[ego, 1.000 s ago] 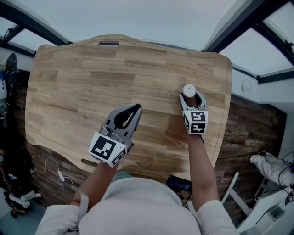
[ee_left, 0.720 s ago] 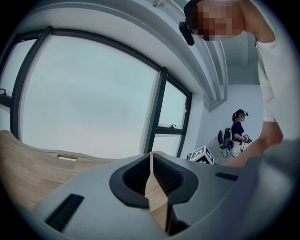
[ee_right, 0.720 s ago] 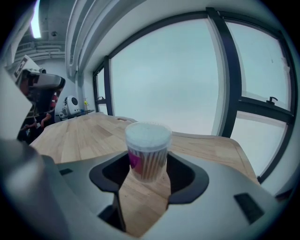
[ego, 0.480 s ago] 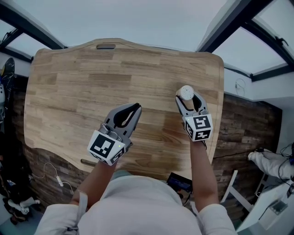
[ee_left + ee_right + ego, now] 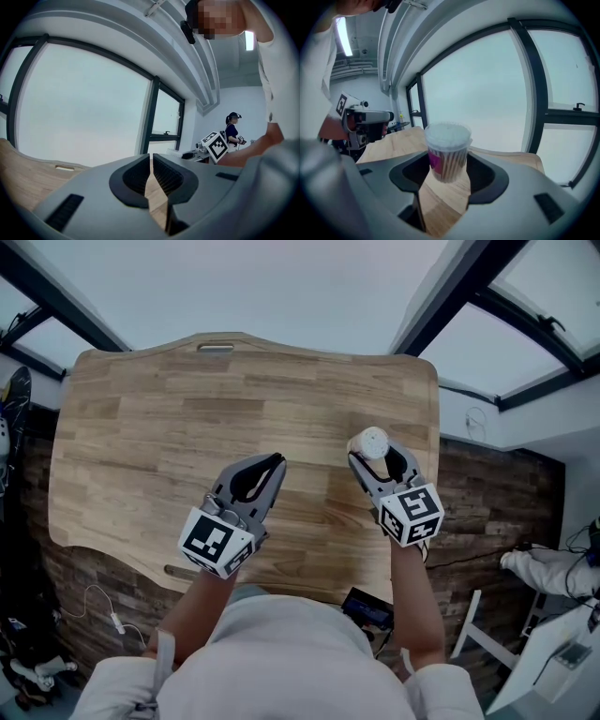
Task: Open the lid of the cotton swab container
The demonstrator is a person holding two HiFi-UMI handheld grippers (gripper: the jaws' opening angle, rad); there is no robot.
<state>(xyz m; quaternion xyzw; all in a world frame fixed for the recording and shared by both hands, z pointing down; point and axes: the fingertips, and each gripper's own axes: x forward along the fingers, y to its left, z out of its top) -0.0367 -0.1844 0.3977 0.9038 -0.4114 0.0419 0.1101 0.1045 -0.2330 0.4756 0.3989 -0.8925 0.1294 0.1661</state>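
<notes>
The cotton swab container [image 5: 371, 442] is a clear round tub with a white lid, packed with swabs and wearing a pink label [image 5: 447, 150]. My right gripper [image 5: 373, 456] is shut on its lower body and holds it upright in the air above the right part of the wooden table [image 5: 141, 427]. In the right gripper view the tub stands between the two dark pads [image 5: 487, 176], lid on. My left gripper [image 5: 276, 462] hovers left of it, shut with nothing in it [image 5: 152, 161].
The table's right edge [image 5: 433, 465] lies close to the right gripper. A handle slot [image 5: 216, 348] sits at the far edge. Below the near edge is a small dark device [image 5: 367, 610]. Another person [image 5: 232, 129] stands far off by the window.
The right gripper has risen toward the camera with the container in it and shifted slightly left. The left gripper has lifted a little and stayed shut.
</notes>
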